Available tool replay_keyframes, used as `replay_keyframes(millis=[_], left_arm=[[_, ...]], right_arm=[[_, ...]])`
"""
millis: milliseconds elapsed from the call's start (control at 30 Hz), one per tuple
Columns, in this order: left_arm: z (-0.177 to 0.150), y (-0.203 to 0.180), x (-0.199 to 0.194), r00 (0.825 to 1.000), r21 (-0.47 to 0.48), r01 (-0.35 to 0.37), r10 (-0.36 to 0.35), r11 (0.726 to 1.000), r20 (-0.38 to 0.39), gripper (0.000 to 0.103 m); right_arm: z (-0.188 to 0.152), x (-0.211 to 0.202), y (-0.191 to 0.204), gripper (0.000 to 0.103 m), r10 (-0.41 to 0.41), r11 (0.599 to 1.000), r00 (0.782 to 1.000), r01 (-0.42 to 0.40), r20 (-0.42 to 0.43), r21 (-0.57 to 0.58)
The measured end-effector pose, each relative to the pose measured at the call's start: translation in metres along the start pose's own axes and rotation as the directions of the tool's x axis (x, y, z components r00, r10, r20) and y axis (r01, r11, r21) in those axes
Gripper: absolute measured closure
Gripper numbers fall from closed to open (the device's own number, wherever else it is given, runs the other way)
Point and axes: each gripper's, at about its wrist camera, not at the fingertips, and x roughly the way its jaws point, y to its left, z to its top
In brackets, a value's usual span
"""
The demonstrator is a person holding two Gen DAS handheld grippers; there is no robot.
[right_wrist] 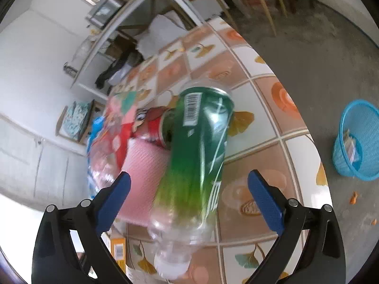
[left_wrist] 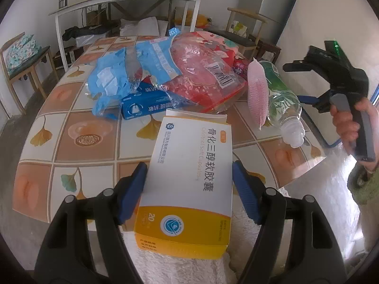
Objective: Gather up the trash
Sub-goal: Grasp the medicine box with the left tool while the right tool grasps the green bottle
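Gripping a white-and-yellow medicine box (left_wrist: pixel 189 184) above the near surface (left_wrist: pixel 78 142) edge, the left hand-held gripper (left_wrist: pixel 189 189) is closed on it. Right hand-held gripper (right_wrist: pixel 189 198), wide open, straddles a green-labelled bottle (right_wrist: pixel 199 146) ungripped; closing appears next, then the blue basket (right_wrist: pixel 364 165).

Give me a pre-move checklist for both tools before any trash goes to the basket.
1. Left tool clamped on the medicine box: ok, both pads press its sides.
2. Right tool astride the green bottle: ok.
3. Right tool closed on the bottle: not ok, pads stand clear.
4. Bottle cap on: ok.
5. Blue basket upright on the floor: ok.
6. Room left in the basket: cannot tell.
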Motion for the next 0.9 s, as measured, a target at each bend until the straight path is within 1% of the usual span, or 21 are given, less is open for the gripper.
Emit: replay_keyframes(millis=[100,267,300,433,500,533,567,600,667,767,900], left_arm=[[0.000,0.004,0.001,1.000,-0.018,0.003,-0.003,1.000,0.001,0.034],[0.000,0.011,0.001,1.000,-0.039,0.006,-0.006,0.999,0.005,0.034],[0.000,0.011,0.001,1.000,-0.040,0.007,-0.006,0.999,0.005,0.034],[-0.002,0.014,0.003,1.000,-0.054,0.011,-0.011,0.998,0.000,0.034],[-0.001,0.015,0.003,1.000,-0.056,0.010,-0.010,0.998,0.001,0.034],[-0.001,0.014,0.002,1.000,-0.058,0.010,-0.009,0.998,0.002,0.034],[-0.001,0.015,0.002,1.000,-0.061,0.009,-0.009,0.998,0.005,0.034],[0.000,0.015,0.001,1.000,-0.067,0.010,-0.009,0.998,0.007,0.034],[-0.001,0.016,0.000,1.000,-0.075,0.009,-0.009,0.997,0.010,0.034],[-0.001,0.018,-0.002,1.000,-0.086,0.010,-0.009,0.996,0.014,0.034],[0.000,0.020,-0.005,1.000,-0.096,0.006,-0.004,0.995,0.021,0.034]], right_arm=[[0.005,0.011,-0.003,0.007,0.012,0.999,1.000,-0.011,-0.022,0.036],[0.011,0.026,-0.004,0.007,0.017,0.998,0.998,-0.013,-0.067,0.058],[0.012,0.029,-0.004,0.008,0.017,0.998,0.997,-0.012,-0.074,0.063],[0.011,0.039,-0.006,0.015,0.025,0.996,0.993,-0.016,-0.118,0.083],[0.010,0.042,-0.008,0.024,0.030,0.996,0.990,-0.018,-0.138,0.093],[0.010,0.044,-0.011,0.027,0.042,0.994,0.988,-0.026,-0.148,0.108],[0.009,0.046,-0.013,0.034,0.054,0.992,0.986,-0.035,-0.156,0.121],[0.009,0.047,-0.015,0.039,0.077,0.989,0.984,-0.056,-0.160,0.136],[0.008,0.047,-0.019,0.044,0.115,0.983,0.981,-0.090,-0.158,0.159],[0.008,0.042,-0.020,0.044,0.107,0.984,0.984,-0.084,-0.146,0.159],[0.004,0.032,-0.024,0.045,0.118,0.981,0.984,-0.096,-0.130,0.166]])
